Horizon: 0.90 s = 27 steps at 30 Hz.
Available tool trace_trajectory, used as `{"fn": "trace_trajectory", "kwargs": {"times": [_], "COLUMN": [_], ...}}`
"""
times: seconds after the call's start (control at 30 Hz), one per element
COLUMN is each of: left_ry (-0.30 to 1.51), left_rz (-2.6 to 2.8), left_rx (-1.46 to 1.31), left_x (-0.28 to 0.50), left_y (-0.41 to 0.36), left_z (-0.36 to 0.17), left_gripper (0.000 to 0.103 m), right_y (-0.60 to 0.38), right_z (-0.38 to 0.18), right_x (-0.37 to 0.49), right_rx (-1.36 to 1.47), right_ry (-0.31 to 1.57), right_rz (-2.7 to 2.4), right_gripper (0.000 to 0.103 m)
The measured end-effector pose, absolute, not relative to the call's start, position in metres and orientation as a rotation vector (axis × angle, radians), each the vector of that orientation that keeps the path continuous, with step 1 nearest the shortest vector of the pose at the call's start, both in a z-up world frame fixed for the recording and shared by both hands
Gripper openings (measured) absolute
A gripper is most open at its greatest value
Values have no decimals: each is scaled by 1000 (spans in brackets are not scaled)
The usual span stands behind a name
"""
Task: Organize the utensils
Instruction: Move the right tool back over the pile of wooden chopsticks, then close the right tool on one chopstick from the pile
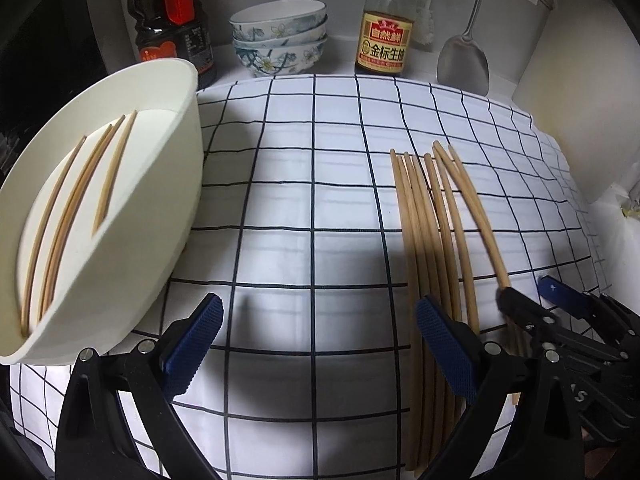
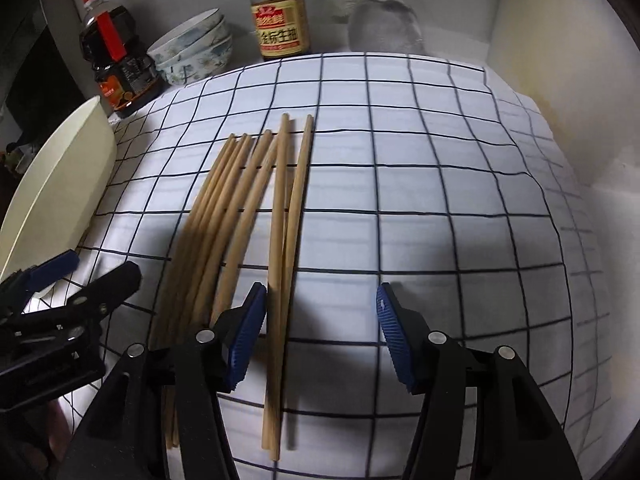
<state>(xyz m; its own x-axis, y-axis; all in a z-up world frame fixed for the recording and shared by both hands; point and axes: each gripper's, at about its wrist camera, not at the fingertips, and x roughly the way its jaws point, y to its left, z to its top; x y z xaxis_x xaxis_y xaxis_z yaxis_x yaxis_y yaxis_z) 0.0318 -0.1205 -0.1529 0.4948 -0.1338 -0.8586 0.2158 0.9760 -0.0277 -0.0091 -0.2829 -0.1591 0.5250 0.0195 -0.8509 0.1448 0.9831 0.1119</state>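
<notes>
Partly complete: about four chopsticks sat in the cream tray (image 1: 120,184), the larger bundle remained on the checked cloth (image 1: 304,184).
Loose chopsticks (image 2: 248,216) lay fanned near the cloth's middle. The right gripper (image 2: 322,334) stood spread, two sticks between its pads, not pinched. The left gripper (image 1: 318,344) was spread and empty beside the tray.

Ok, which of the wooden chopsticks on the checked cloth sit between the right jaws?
The two rightmost wooden chopsticks, lying apart from the fanned bunch, sit just inside the open right gripper.
</notes>
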Motion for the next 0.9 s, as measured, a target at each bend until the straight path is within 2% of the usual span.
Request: {"fn": "trace_trajectory", "kwargs": {"times": [0.53, 0.9], "left_ry": [1037, 1046], "left_rz": [-210, -208], "left_rx": [108, 99], "left_x": [35, 39], "left_y": [-130, -134], "left_z": [-165, -165], "left_gripper": [96, 95], "right_y": [-311, -305], "right_z": [-153, -159], "right_x": [-21, -6], "right_rx": [224, 131], "right_ry": [978, 998], "right_rz": [-112, -111], "right_gripper": [55, 55]}}
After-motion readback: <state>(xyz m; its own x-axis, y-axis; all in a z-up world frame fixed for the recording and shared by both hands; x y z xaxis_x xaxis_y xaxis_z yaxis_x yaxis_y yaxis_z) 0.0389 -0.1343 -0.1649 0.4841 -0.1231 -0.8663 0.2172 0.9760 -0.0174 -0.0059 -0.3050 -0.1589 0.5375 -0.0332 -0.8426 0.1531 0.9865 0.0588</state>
